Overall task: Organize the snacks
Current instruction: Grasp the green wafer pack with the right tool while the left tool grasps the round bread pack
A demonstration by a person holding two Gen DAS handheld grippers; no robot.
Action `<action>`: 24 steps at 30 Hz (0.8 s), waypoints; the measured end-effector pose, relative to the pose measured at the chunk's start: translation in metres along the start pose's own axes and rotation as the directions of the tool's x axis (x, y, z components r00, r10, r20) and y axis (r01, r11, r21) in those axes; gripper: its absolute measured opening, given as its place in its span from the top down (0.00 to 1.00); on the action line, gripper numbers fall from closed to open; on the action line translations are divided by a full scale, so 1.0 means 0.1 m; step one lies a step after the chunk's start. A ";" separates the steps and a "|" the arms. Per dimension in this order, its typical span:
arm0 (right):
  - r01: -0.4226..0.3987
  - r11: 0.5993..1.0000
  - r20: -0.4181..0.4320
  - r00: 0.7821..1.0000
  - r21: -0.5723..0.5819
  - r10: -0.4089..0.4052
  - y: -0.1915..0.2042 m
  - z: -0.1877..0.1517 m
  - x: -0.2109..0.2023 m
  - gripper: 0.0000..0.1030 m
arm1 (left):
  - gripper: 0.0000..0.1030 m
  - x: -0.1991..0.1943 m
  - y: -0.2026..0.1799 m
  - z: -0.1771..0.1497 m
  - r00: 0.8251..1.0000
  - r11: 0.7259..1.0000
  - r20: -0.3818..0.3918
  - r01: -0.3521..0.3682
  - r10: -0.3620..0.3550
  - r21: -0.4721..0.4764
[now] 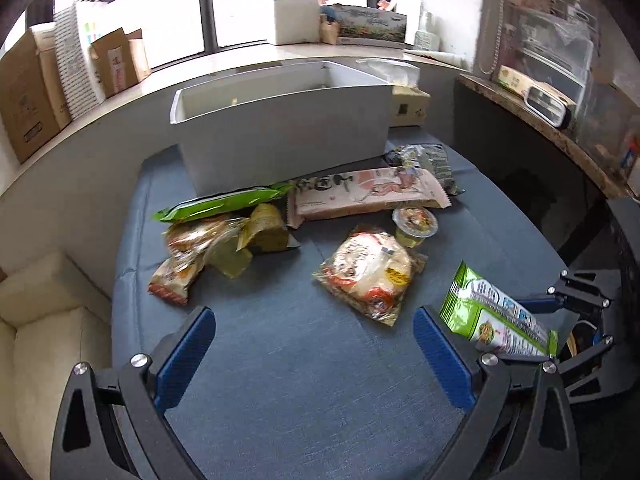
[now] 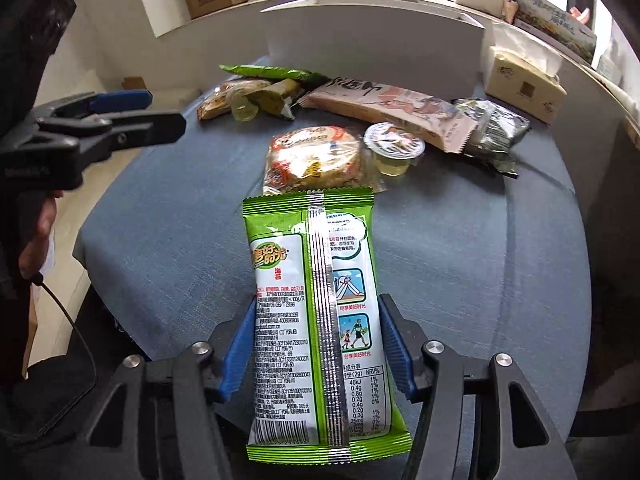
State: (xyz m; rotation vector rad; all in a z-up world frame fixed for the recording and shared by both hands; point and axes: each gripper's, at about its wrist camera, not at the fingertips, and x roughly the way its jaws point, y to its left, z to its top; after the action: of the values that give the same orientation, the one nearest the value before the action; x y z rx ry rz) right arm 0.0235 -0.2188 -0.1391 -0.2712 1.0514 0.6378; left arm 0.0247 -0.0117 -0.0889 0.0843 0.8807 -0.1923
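Observation:
My right gripper [image 2: 316, 312] is shut on a green seaweed snack packet [image 2: 312, 300] and holds it above the blue table; the packet also shows in the left wrist view [image 1: 492, 312]. My left gripper [image 1: 314, 334] is open and empty over the near table. Ahead of it lie a rice-cracker bag [image 1: 368, 272], a jelly cup [image 1: 414, 224], a long pink packet [image 1: 368, 192], a green packet [image 1: 224, 204], a dark seaweed pack [image 1: 428, 164] and a pile of small snacks [image 1: 216, 248]. A white bin [image 1: 280, 132] stands behind them.
A tissue box [image 1: 410, 106] sits right of the bin. Cardboard boxes [image 1: 28, 96] line the window ledge at left. A counter with clutter [image 1: 540, 100] runs along the right. A cream cushion [image 1: 40, 320] lies left of the table.

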 end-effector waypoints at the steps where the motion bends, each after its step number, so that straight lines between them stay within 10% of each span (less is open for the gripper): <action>1: -0.006 1.000 0.015 1.000 0.024 0.006 -0.07 -0.02 -0.07 0.39 | 0.02 0.06 -0.05 0.04 1.000 1.000 -0.007 0.020 -0.020 0.024; 10: 0.015 0.969 0.111 0.993 0.245 -0.043 -0.68 -0.16 -0.49 0.39 | 0.02 0.73 -0.43 0.32 0.985 0.955 -0.128 0.146 -0.115 0.260; 17: 0.015 0.956 0.132 0.990 0.295 -0.056 -0.85 -0.19 -0.55 0.39 | 0.02 1.20 -0.32 0.41 0.948 0.936 -0.243 0.262 -0.205 0.234; 24: 0.019 0.953 0.129 0.990 0.303 -0.060 -0.88 -0.17 -0.53 0.39 | 0.25 1.18 -0.41 0.33 0.969 0.930 -0.182 0.216 -0.167 0.296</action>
State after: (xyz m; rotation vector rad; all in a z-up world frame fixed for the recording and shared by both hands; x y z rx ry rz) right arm 0.0463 -0.3155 -0.1087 0.0179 0.9923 0.4453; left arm 0.1150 -0.0724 -0.1588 0.3141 1.0068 -0.5162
